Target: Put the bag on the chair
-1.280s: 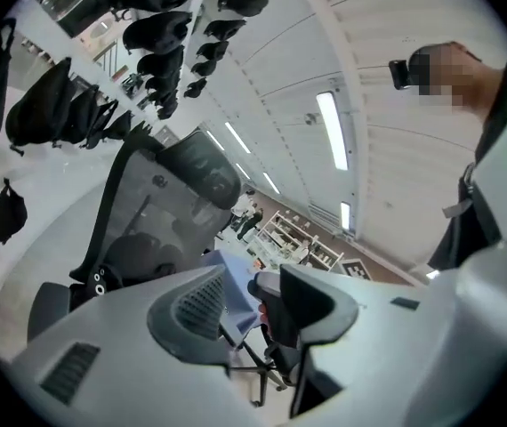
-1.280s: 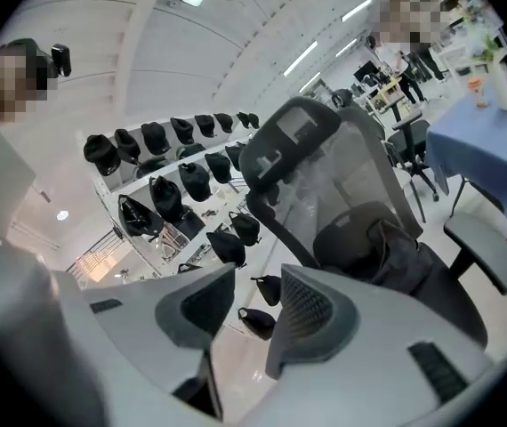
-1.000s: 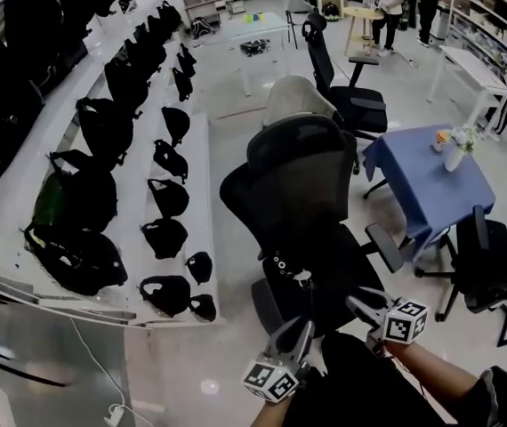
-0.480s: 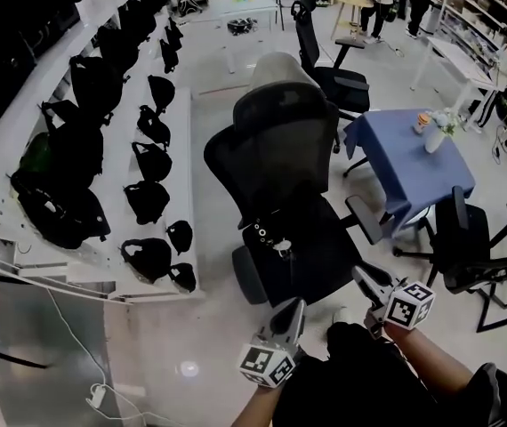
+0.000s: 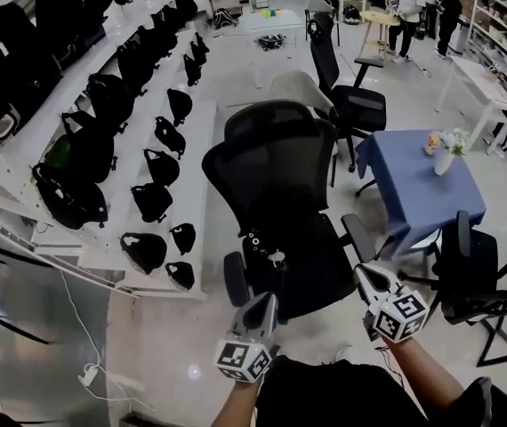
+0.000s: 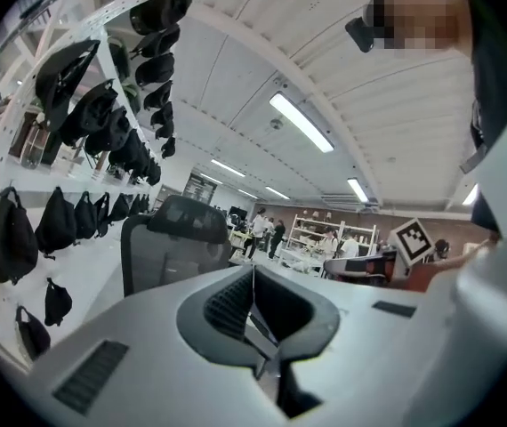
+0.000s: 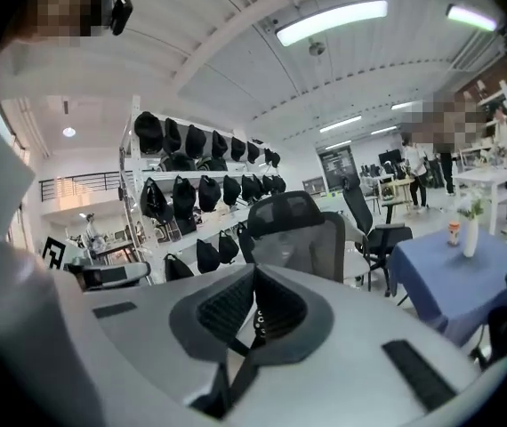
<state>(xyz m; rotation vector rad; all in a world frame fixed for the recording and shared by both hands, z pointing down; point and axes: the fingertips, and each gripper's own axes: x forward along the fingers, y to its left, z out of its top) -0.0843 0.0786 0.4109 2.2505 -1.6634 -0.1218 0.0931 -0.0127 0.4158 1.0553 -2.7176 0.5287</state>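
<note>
Two empty grippers, left gripper, right gripper, both pressed together, spread earlier, facing chair

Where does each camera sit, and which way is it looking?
Head view: on the person's head, looking steeply down at the black chair; both forearms, left hand-held gripper and right hand-held gripper show.
Left gripper view: on the left hand-held gripper, facing along its shut jaws toward chair and bag shelves; the person's upper body shows.
Right gripper view: on the right hand-held gripper, facing along its shut jaws toward chair and blue table; the left hand-held gripper shows.
Shared: all three see the chair.
</note>
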